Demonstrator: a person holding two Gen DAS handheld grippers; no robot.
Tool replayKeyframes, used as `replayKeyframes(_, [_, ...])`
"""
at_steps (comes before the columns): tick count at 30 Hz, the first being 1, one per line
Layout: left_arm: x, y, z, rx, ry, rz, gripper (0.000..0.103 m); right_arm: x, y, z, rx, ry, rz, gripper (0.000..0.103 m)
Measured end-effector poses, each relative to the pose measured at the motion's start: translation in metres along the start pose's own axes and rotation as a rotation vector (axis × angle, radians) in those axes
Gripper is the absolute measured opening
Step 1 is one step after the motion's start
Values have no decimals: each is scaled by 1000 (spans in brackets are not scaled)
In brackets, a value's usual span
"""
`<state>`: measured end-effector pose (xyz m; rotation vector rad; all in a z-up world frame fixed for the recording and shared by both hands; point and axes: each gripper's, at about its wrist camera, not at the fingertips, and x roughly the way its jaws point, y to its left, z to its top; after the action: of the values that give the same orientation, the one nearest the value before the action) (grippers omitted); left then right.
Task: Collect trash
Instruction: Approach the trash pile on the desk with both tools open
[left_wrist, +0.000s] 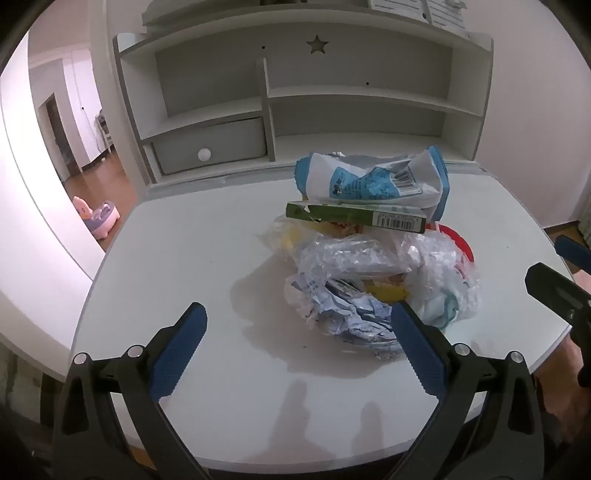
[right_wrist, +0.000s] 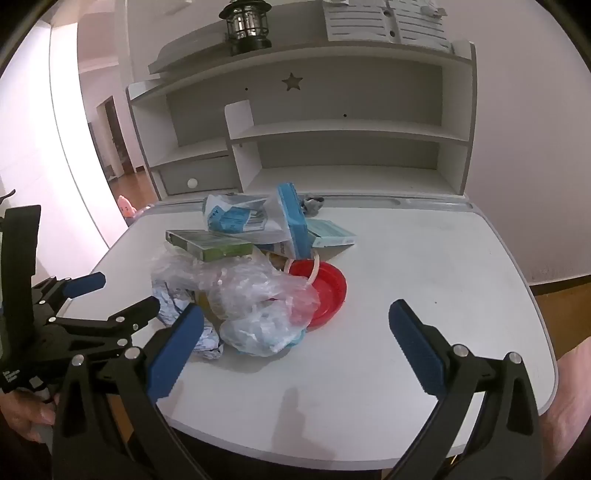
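Observation:
A pile of trash sits on the white desk (left_wrist: 184, 258): a crumpled clear plastic bag (left_wrist: 369, 254) (right_wrist: 240, 284), a green carton (left_wrist: 354, 218) (right_wrist: 210, 245), a blue-and-white snack bag (left_wrist: 373, 181) (right_wrist: 236, 218), crumpled blue-printed paper (left_wrist: 351, 314) and a red lid (right_wrist: 325, 291). A light blue box (right_wrist: 328, 232) lies behind the pile. My left gripper (left_wrist: 299, 321) is open and empty, its right finger at the pile's near edge; it also shows in the right wrist view (right_wrist: 118, 291). My right gripper (right_wrist: 295, 314) is open and empty in front of the pile.
A white shelf unit (left_wrist: 332, 96) with a small drawer (left_wrist: 210, 147) stands at the desk's back. A black lantern (right_wrist: 245, 27) sits on top of it. A pink toy (left_wrist: 98, 218) lies on the wooden floor to the left.

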<state>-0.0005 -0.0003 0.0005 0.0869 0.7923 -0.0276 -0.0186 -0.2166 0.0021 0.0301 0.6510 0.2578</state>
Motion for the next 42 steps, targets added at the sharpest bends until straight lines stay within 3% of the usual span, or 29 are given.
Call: replayKeyframes(42, [0,2,1,4,-7,1,97,-5,6,2,-5,-11,7,97])
